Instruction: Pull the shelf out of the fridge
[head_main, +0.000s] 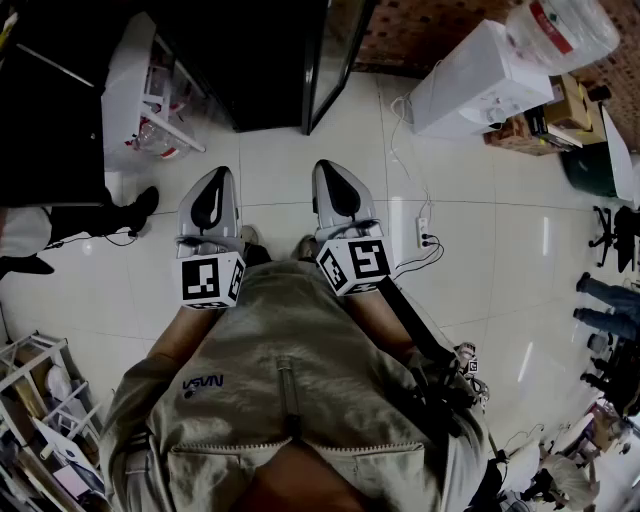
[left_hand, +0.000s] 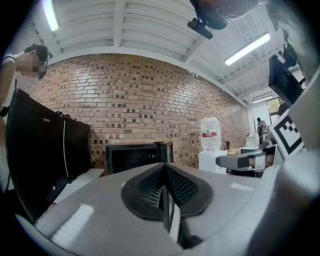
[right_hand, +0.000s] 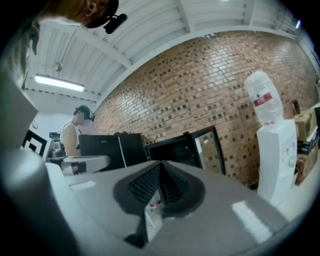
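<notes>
The black fridge (head_main: 255, 60) stands on the floor ahead of me with its glass door (head_main: 335, 55) swung open. Its inside is dark and no shelf can be made out. In the gripper views the fridge (left_hand: 134, 156) (right_hand: 172, 149) is a few steps off, and the door (right_hand: 209, 146) stands open to the right. My left gripper (head_main: 213, 190) (left_hand: 164, 186) and right gripper (head_main: 335, 185) (right_hand: 160, 182) are held side by side close to my body. Both point toward the fridge. Both are shut with nothing between the pads.
A white water dispenser (head_main: 480, 75) (right_hand: 274, 150) with its bottle stands right of the fridge. A power strip with cables (head_main: 423, 235) lies on the tiled floor. A white rack (head_main: 150, 90) and a taller black cabinet (left_hand: 40, 160) are on the left. Another person (right_hand: 75, 131) stands far left.
</notes>
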